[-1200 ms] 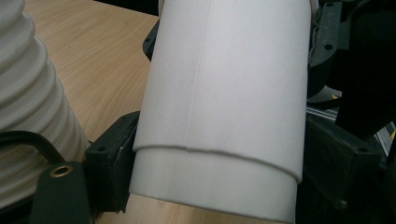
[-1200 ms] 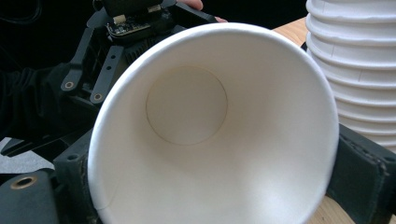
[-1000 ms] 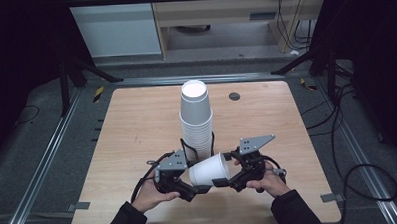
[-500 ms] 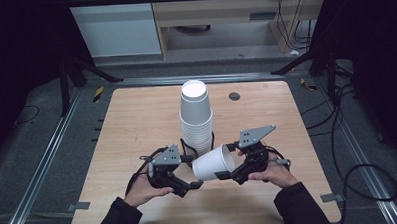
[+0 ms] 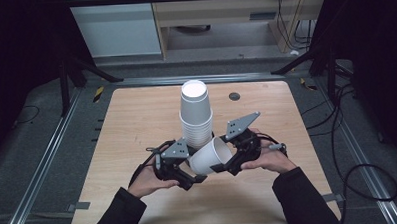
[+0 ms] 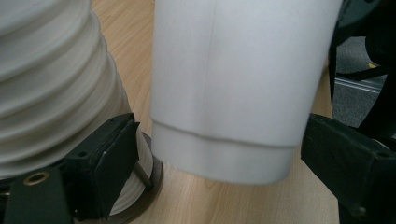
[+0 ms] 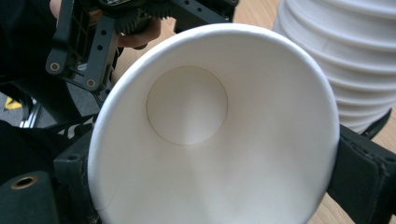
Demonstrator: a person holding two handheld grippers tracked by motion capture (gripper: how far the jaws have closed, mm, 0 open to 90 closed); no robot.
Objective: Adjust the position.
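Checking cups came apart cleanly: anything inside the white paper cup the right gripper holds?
Nothing inside: the right gripper view shows the white paper cup with a bare round bottom. The stack of white paper cups is upside down; its inside is hidden.

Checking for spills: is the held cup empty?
Empty: the right claw view looks into the cup and shows a bare white bottom.

Black sleeves are worn to the wrists on both forearms. The left gripper (image 5: 181, 167) and the right gripper (image 5: 238, 150) are built of black parts, each topped by a grey three-cornered plate dotted with small holes. Thin black cables trail from both. Brass-coloured eyelets are set in the black jaws.
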